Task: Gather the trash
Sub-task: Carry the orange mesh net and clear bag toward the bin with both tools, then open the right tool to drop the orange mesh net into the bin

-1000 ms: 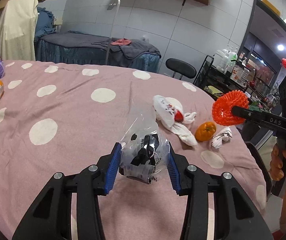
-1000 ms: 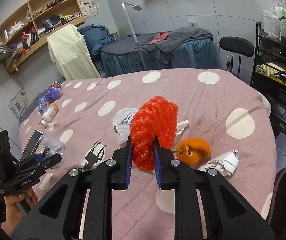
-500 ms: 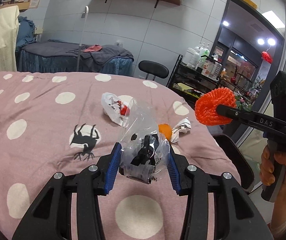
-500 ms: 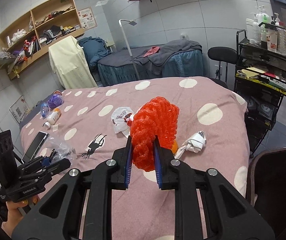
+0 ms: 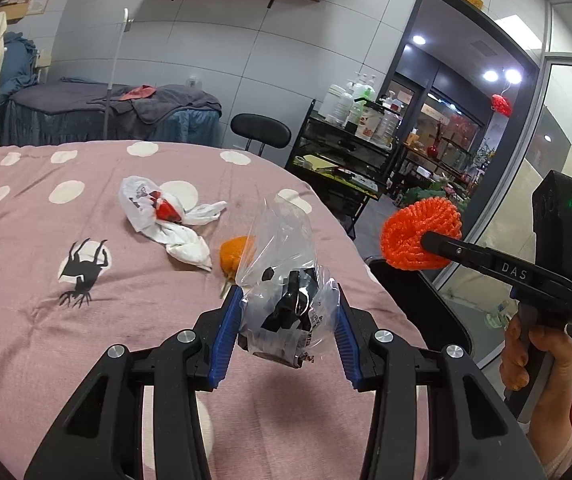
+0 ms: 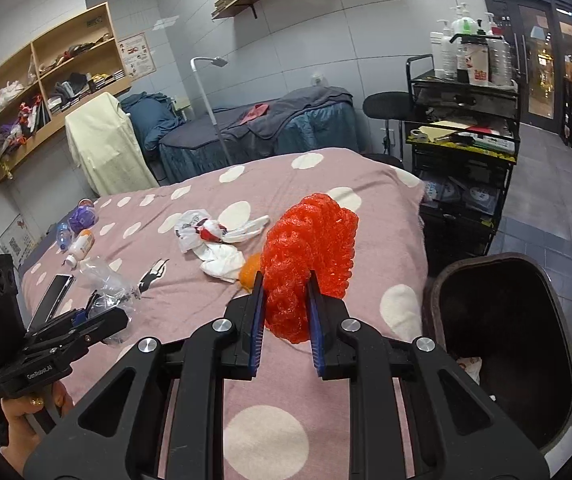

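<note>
**Both grippers carry trash at the foot of the spotted bed**

The letters "DAS" are printed in white on the side of the right gripper (image 5: pixel 425 240), as the left wrist view shows it. On the side of the left gripper (image 6: pixel 98 312), seen from the right wrist view, a small white label reads "GenRoboAI", as far as I can read it. The white plastic bag (image 5: pixel 158 216) on the bed has some print on it, but it is too small to read.

The left gripper (image 5: pixel 287 330) is partly closed on a clear plastic bag (image 5: pixel 286 280), and its blue pads press the bag from both sides. Inside the bag there are dark, black pieces; what they are I cannot tell. The right gripper (image 6: pixel 286 320) is closed narrowly on a red-orange foam net (image 6: pixel 309 260), which stands up between its pads.

A dark bin (image 6: pixel 501 352) stands on the floor just beside the bed corner, to the right of the foam net. Something pale lies at its bottom.

On the pink bedcover (image 5: pixel 46 260) the white plastic bag and an orange peel (image 5: pixel 232 254) lie near each other. Bottles (image 6: pixel 80 240) and a phone (image 6: pixel 52 292) lie at the far left side of the bed.

Compared with one second ago, both views have swung toward the right end of the bed: the bin is now in view, and the crumpled paper beside the peel is not seen any more. The grip of both grippers is unchanged.
</note>
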`<state>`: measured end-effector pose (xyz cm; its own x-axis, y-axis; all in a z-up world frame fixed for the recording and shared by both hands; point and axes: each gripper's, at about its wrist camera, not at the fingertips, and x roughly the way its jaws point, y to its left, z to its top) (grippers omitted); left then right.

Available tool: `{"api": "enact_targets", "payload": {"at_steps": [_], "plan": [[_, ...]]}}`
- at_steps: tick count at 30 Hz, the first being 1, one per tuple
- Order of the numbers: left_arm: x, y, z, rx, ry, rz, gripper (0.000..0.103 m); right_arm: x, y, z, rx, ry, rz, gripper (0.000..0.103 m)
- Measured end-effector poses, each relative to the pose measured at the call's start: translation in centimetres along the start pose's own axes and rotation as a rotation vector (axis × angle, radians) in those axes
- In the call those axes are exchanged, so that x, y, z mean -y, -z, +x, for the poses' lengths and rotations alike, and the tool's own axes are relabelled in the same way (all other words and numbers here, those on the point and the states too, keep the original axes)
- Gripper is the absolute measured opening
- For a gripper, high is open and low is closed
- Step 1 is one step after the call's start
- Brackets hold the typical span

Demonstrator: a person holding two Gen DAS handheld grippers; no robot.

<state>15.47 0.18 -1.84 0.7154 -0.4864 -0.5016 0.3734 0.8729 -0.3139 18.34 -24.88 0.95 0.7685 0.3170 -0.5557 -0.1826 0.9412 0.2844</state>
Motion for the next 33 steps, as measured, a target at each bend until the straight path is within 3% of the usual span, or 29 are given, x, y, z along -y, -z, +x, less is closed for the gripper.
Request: {"api": "enact_targets", "payload": {"at_steps": [18,33], "plan": [[7.6,0.3,3.8,-0.053,0.144,0.081,0.043,10.6,4.0,-3.2,-0.006,0.218,0.192,0.02],[14.1,0.6,7.4,-0.121,0.25,0.176,0.043,18.4,8.8,0.0,-0.114,0.374,0.327,0.02]]}}
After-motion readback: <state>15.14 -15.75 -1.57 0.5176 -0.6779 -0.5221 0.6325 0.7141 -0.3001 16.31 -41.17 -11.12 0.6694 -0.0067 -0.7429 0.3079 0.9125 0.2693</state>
